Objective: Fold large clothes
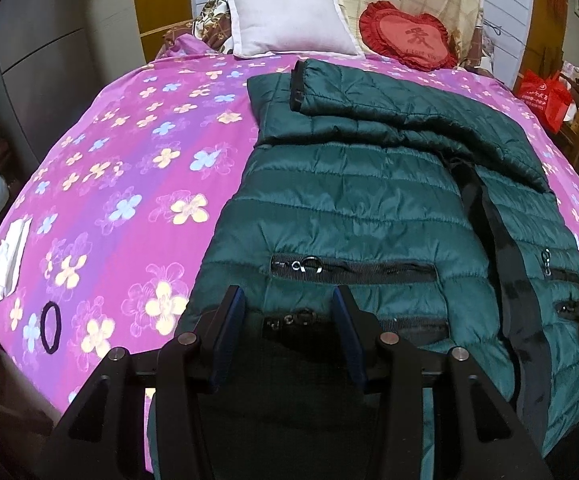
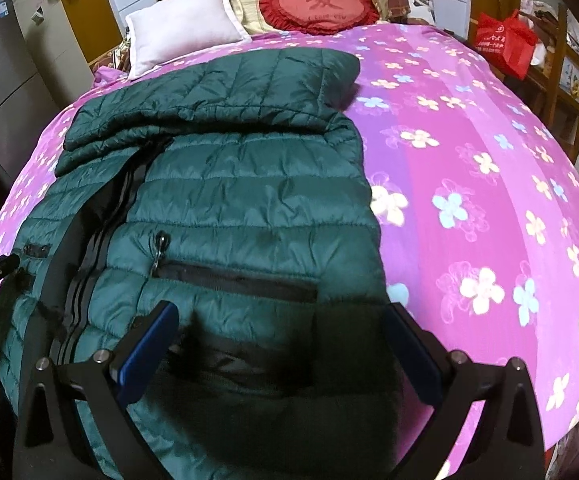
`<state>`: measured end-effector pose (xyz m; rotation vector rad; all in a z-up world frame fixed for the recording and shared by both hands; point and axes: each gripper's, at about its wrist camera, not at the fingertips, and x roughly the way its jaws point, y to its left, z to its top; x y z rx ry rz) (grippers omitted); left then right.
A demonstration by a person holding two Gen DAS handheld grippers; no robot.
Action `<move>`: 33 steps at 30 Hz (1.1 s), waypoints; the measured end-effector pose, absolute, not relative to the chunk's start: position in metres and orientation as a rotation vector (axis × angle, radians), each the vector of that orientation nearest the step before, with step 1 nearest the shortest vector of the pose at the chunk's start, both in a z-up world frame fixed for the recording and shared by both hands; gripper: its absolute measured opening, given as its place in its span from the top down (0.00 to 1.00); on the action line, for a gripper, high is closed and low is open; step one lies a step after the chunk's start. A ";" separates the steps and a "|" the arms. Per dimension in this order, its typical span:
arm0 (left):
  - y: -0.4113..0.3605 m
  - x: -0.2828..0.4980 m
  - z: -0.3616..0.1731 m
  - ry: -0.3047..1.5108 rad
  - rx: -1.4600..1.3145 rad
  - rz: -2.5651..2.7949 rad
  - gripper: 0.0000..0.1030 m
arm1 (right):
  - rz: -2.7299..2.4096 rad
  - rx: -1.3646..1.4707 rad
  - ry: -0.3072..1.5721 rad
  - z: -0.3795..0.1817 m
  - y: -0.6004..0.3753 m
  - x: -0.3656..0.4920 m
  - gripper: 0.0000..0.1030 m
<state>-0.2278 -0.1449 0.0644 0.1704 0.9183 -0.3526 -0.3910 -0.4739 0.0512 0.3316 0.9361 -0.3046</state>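
While fingers [image 1: 347, 328] gape, the jacket [image 1: 349, 200] lies beneath them.

The dark green quilted jacket [image 1: 349, 200] lies flat, front side up, directly ahead of and beneath both my tongs. Its hem is nearest me. Both sleeves are folded across the chest at the far end. The black centre zipper and pocket zippers are closed.

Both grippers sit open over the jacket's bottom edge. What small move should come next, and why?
Probably lower and close both on the hem. The left gripper and right gripper hang open over the jacket, gripping nothing, and its sleeves already lie folded across the top.
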 end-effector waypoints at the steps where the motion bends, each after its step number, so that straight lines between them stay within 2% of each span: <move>1: -0.144 -0.229 0.065 0.917 0.173 -0.353 0.72 | -0.304 0.332 0.936 0.051 -0.474 -0.392 0.00; 33: -0.100 -0.256 0.061 0.986 0.137 -0.359 0.72 | -0.310 0.332 0.994 0.041 -0.469 -0.441 0.00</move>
